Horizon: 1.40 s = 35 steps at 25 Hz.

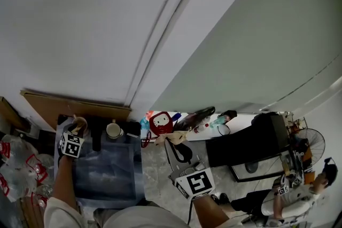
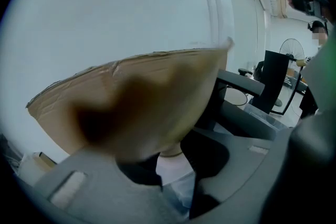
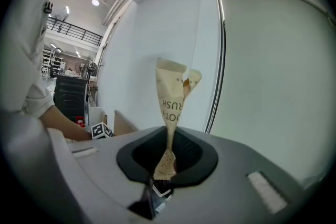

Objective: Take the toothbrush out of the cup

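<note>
A white cup [image 1: 114, 130] stands at the far edge of a blue cloth [image 1: 104, 171]. Left of it my left gripper [image 1: 76, 132] reaches forward with a tan thing [image 1: 79, 125] at its tips. In the left gripper view that tan thing [image 2: 152, 110] is a big blur over the jaws, with something white [image 2: 170, 161] in the gap below. Whether the pads of my left gripper [image 2: 176, 165] press on either does not show. My right gripper [image 3: 157, 181] is shut on a twisted tan paper toothbrush wrapper [image 3: 170, 107], held upright. In the head view the right gripper [image 1: 184, 168] is at the lower middle.
A cardboard sheet [image 1: 75, 105] leans on the wall behind the cloth. A red and white toy [image 1: 159, 123] and small clutter lie right of the cup. Plastic bags [image 1: 18, 160] are at the left. A black chair [image 1: 251, 147], a fan [image 1: 312, 141] and a seated person [image 1: 299, 195] are at the right.
</note>
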Each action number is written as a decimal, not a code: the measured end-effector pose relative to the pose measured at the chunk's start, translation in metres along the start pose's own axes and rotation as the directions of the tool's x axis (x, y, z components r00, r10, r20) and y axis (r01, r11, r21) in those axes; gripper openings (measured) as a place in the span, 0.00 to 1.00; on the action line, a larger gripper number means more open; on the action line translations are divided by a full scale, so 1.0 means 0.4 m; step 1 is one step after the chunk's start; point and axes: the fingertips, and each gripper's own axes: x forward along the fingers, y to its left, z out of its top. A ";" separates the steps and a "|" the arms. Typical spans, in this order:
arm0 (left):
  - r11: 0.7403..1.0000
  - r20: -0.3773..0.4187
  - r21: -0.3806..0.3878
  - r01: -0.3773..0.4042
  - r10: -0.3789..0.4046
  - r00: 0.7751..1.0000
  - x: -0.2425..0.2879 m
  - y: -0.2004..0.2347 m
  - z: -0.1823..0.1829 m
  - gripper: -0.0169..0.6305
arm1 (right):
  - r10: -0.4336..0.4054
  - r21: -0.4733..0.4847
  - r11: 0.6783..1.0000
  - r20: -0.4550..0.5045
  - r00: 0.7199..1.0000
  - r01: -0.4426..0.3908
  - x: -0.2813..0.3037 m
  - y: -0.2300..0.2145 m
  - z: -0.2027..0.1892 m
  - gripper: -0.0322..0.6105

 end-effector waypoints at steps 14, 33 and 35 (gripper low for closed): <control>1.000 0.048 -0.019 0.011 -0.010 0.999 0.020 0.018 0.021 0.10 | 0.015 -0.004 1.000 -0.006 1.000 -0.015 0.022 -0.013 -0.009 0.09; 0.998 0.081 -0.042 0.037 -0.033 0.996 -0.134 0.019 0.124 0.10 | 0.104 0.014 0.994 0.039 0.994 -0.104 0.079 0.036 0.004 0.09; 0.998 0.085 -0.042 0.044 -0.040 0.996 -0.159 0.017 0.141 0.10 | 0.116 0.018 0.993 0.044 0.992 -0.117 0.087 0.044 0.006 0.09</control>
